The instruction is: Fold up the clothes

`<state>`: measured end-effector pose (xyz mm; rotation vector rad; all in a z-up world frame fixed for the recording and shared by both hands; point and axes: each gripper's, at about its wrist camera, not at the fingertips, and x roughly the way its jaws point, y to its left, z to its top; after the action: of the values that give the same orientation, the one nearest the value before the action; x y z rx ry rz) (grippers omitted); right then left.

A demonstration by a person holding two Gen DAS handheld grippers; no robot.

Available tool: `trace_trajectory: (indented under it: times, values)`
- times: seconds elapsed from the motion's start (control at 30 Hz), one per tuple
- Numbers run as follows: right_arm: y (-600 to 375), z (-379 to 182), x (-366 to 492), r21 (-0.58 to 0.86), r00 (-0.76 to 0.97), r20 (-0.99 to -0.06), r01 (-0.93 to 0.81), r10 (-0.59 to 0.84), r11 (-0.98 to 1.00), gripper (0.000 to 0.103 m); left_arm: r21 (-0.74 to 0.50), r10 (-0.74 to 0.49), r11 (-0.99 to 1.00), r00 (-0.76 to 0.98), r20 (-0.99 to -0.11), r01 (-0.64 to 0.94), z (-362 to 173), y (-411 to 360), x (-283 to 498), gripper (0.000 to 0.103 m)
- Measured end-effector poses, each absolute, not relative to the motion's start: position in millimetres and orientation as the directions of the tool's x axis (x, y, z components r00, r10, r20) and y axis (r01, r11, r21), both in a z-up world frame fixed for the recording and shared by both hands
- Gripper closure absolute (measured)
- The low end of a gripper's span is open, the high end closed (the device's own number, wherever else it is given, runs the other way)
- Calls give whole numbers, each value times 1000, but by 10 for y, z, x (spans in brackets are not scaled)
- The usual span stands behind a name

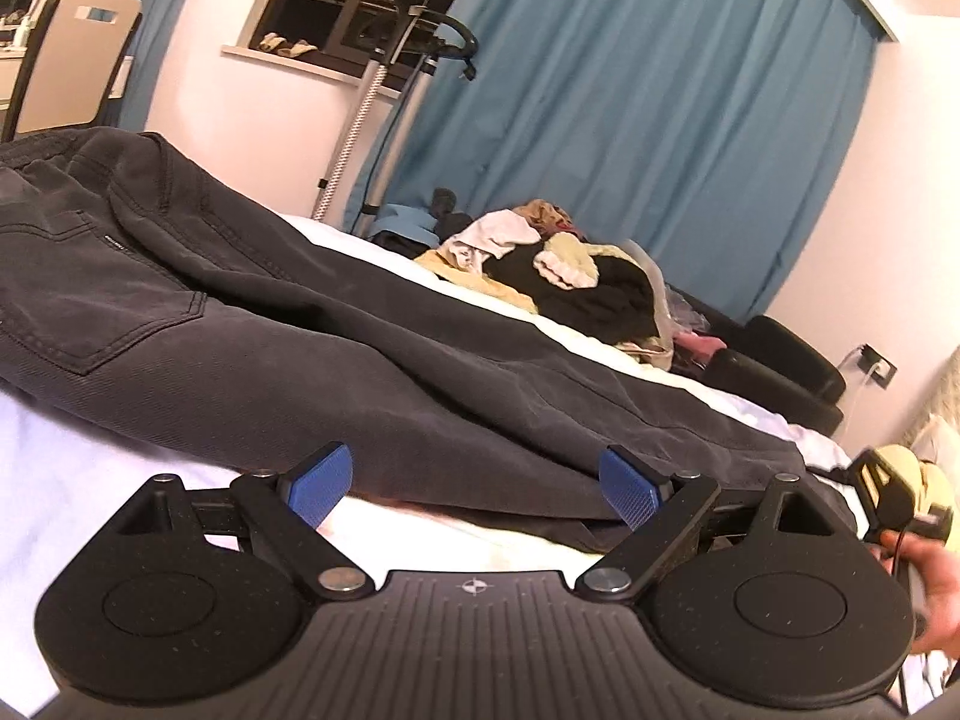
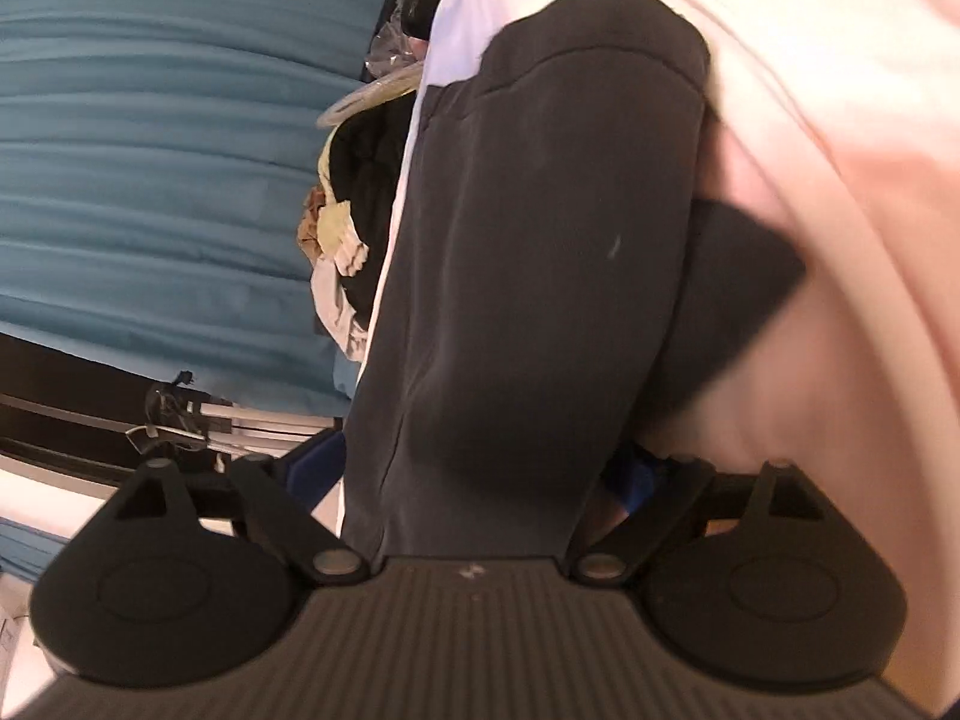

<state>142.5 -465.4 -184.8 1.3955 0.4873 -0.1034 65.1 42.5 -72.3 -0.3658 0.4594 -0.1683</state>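
Dark grey jeans (image 1: 300,324) lie spread along a white bed sheet (image 1: 90,480), waistband and back pocket at the left, legs running right. My left gripper (image 1: 474,483) stands open at the near edge of the jeans; its blue pads (image 1: 318,480) have only sheet and the fabric's edge between them. In the right wrist view, rolled sideways, a jeans leg (image 2: 540,240) runs away from the camera and lies between the jaws of my right gripper (image 2: 474,474). Its pads (image 2: 312,468) are mostly hidden beside the cloth and stand wide, open. The hem end rests on the sheet (image 2: 810,90).
A pile of mixed clothes (image 1: 558,264) sits further back on the bed. Blue curtains (image 1: 630,120), a garment steamer stand (image 1: 384,90) and a chair (image 1: 78,66) stand behind. A dark sofa (image 1: 780,354) lies beyond the bed. A hand (image 1: 924,570) shows at the right edge.
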Motion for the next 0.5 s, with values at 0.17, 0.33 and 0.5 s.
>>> trace_trajectory:
  times: [0.17,0.33,0.5]
  values:
    - [-4749,-1956,1513,940,917,-336,311,215,145,11,-412,-237,910,878,-416,51,-787,400,765,11]
    - [-4710,-1508,1527,933,973,-181,123,143,338,19,-398,-230,916,867,-441,40,-844,381,785,11]
    - [-4748,-1403,1487,933,981,-163,120,101,339,19,-378,-240,923,879,-413,74,-811,329,766,11]
